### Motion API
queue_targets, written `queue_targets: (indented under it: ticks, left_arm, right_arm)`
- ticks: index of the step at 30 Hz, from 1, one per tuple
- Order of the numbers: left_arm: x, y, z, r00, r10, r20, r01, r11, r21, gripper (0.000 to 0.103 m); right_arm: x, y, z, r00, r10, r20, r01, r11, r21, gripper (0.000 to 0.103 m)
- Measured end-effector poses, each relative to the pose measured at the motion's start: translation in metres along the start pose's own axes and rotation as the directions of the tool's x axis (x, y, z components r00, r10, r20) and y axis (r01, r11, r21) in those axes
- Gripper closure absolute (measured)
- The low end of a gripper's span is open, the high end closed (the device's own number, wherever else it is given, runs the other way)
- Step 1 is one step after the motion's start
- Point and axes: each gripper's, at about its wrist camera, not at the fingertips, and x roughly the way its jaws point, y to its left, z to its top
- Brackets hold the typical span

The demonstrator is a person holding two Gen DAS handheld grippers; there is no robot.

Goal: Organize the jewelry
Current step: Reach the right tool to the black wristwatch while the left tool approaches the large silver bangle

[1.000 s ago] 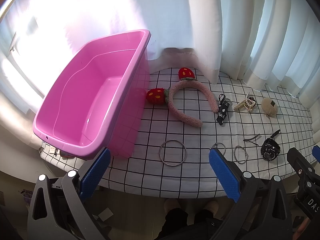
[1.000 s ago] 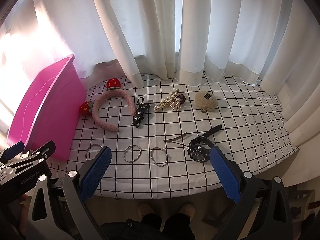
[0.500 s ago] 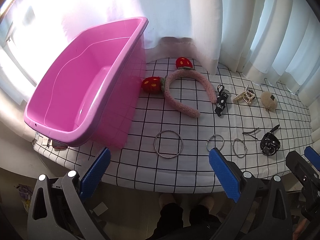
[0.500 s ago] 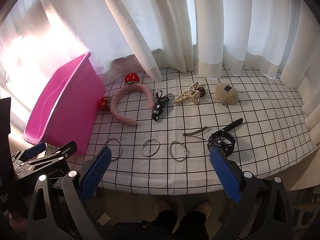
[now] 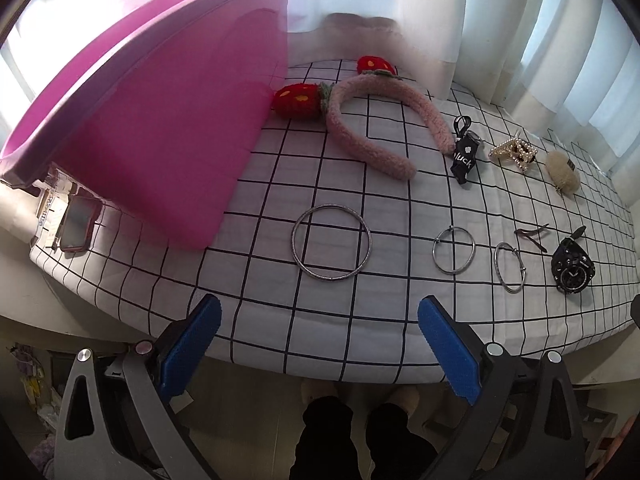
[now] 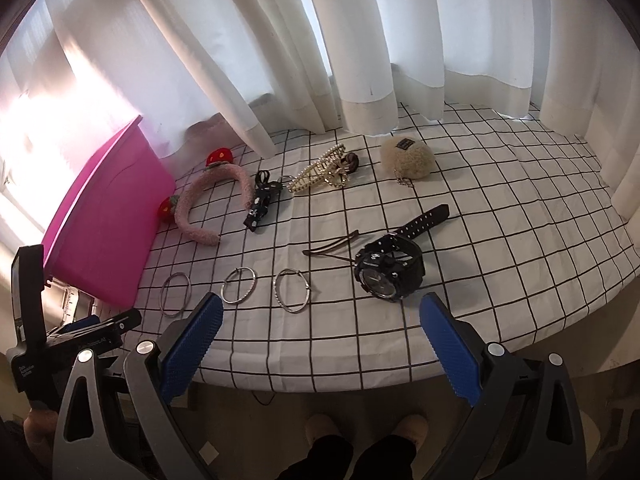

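A pink tub [image 5: 168,128] stands at the table's left; it also shows in the right wrist view [image 6: 108,220]. On the checked cloth lie a silver bangle [image 5: 331,248], two hoop earrings [image 5: 454,250] [image 5: 509,267], a black watch [image 5: 572,268], a pink strawberry headband [image 5: 380,128], a black keychain [image 5: 464,156], a pearl hair claw [image 5: 514,152] and a beige pompom [image 5: 563,172]. My left gripper [image 5: 320,344] is open and empty, just short of the front edge below the bangle. My right gripper [image 6: 320,340] is open and empty, near the watch [image 6: 390,268] and hoops [image 6: 291,290].
A brown hairpin [image 6: 332,248] lies left of the watch. A red-cased phone [image 5: 78,226] lies by the tub's near left corner. White curtains [image 6: 360,40] hang behind the table. The left gripper's body [image 6: 60,336] shows at the right wrist view's lower left.
Both grippers have dropped lower and come closer to the table's front edge. The jewelry looks larger and has not moved. Both stay open.
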Motion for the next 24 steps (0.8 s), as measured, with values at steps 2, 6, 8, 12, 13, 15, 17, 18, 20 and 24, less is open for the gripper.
queue_targets:
  ticks: [2, 6, 8, 12, 13, 15, 17, 18, 20, 24]
  left_arm:
    - [0.009, 0.0, -0.001, 1.0, -0.002, 0.006, 0.002, 1.0, -0.018, 0.006]
    - [0.029, 0.001, -0.003, 1.0, -0.008, 0.006, 0.009, 0.998, -0.064, 0.006]
    - [0.038, 0.001, -0.004, 1.0, -0.005, 0.006, 0.006, 0.997, -0.082, 0.006]
    - [0.052, -0.002, -0.002, 1.0, 0.023, 0.016, -0.021, 0.996, -0.091, 0.006]
    - [0.055, -0.003, -0.001, 0.999, 0.025, 0.02, -0.023, 0.995, -0.095, 0.006]
    - [0.06, -0.004, 0.001, 0.999, 0.023, 0.028, -0.02, 0.994, -0.105, 0.006]
    - [0.065, -0.005, 0.003, 0.999, 0.03, 0.032, -0.026, 0.994, -0.108, 0.006]
    - [0.068, -0.006, 0.005, 0.999, 0.035, 0.033, -0.031, 0.994, -0.108, 0.006]
    - [0.074, -0.006, 0.007, 0.998, 0.05, 0.034, -0.045, 0.992, -0.114, 0.006]
    - [0.083, -0.003, 0.011, 0.996, 0.065, 0.055, -0.057, 0.99, -0.131, 0.006]
  right_arm:
    - [0.011, -0.017, -0.002, 1.0, -0.009, -0.019, 0.01, 0.999, 0.033, 0.009]
    - [0.038, -0.04, -0.002, 0.997, -0.039, -0.063, 0.042, 0.998, 0.051, 0.009]
    - [0.053, -0.042, 0.0, 0.996, -0.04, -0.084, 0.043, 0.999, 0.032, 0.009]
    - [0.078, -0.042, 0.003, 0.995, -0.029, -0.093, 0.03, 0.999, 0.012, 0.009]
    - [0.082, -0.04, 0.004, 0.995, -0.031, -0.092, 0.031, 1.0, 0.002, 0.009]
    - [0.091, -0.036, 0.004, 0.995, -0.039, -0.088, 0.037, 0.999, -0.023, 0.009]
    - [0.097, -0.034, 0.005, 0.995, -0.052, -0.083, 0.048, 0.998, -0.044, 0.009]
    - [0.1, -0.034, 0.006, 0.995, -0.054, -0.081, 0.05, 0.998, -0.05, 0.009]
    - [0.104, -0.034, 0.008, 0.996, -0.054, -0.075, 0.05, 0.997, -0.055, 0.009]
    - [0.112, -0.034, 0.011, 0.995, -0.065, -0.072, 0.06, 0.995, -0.074, 0.009]
